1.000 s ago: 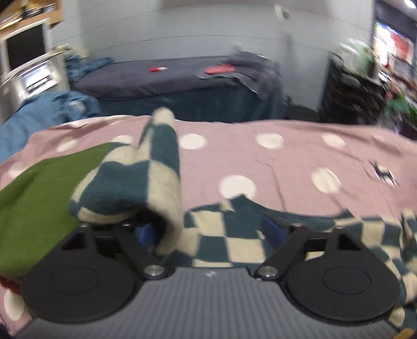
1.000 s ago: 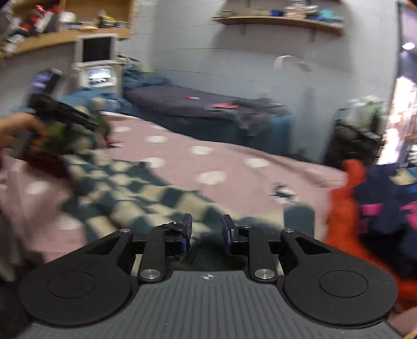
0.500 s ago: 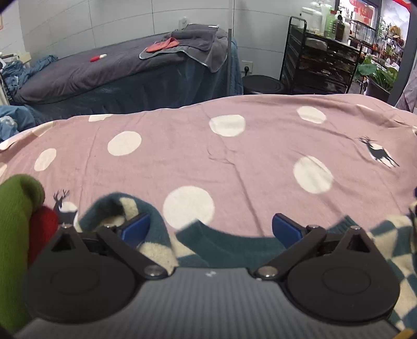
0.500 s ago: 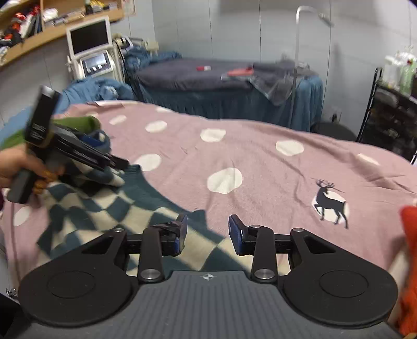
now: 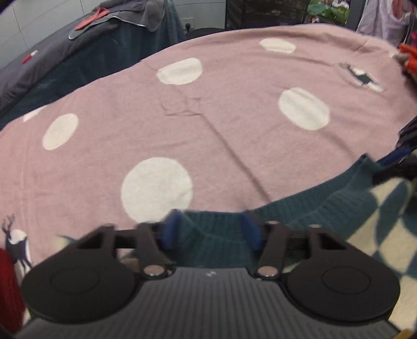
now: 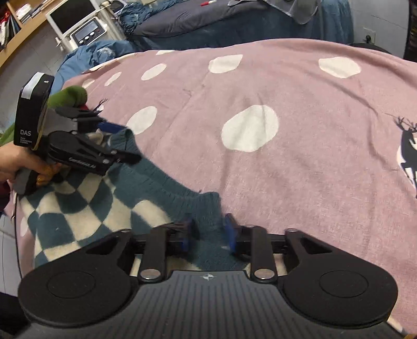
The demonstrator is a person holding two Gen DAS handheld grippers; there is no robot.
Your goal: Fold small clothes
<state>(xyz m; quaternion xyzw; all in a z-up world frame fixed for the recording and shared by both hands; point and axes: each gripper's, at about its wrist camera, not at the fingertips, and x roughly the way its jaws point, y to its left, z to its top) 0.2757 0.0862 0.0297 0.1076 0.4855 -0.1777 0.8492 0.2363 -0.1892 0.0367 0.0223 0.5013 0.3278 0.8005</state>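
A teal and cream checked knit garment (image 6: 86, 208) lies on the pink dotted blanket (image 6: 260, 91), with its teal ribbed edge toward the far side. My left gripper (image 5: 209, 232) is open, its blue pads either side of a bunched corner of the ribbed edge (image 5: 213, 234). My right gripper (image 6: 208, 232) is open too, with the other corner of the ribbed edge (image 6: 208, 208) between its pads. The left gripper also shows in the right wrist view (image 6: 114, 142), low over the garment's far left corner.
A folded green garment (image 6: 70, 95) and something red (image 5: 7, 281) lie at the blanket's left. An orange and dark clothes pile (image 5: 409, 57) sits at the right edge. A dark bed (image 6: 234, 18) and a monitor cart (image 6: 78, 23) stand behind.
The left gripper let go of the lifted checked fold and came down over the ribbed edge, its jaws narrowing. The right gripper moved forward and down onto the other corner.
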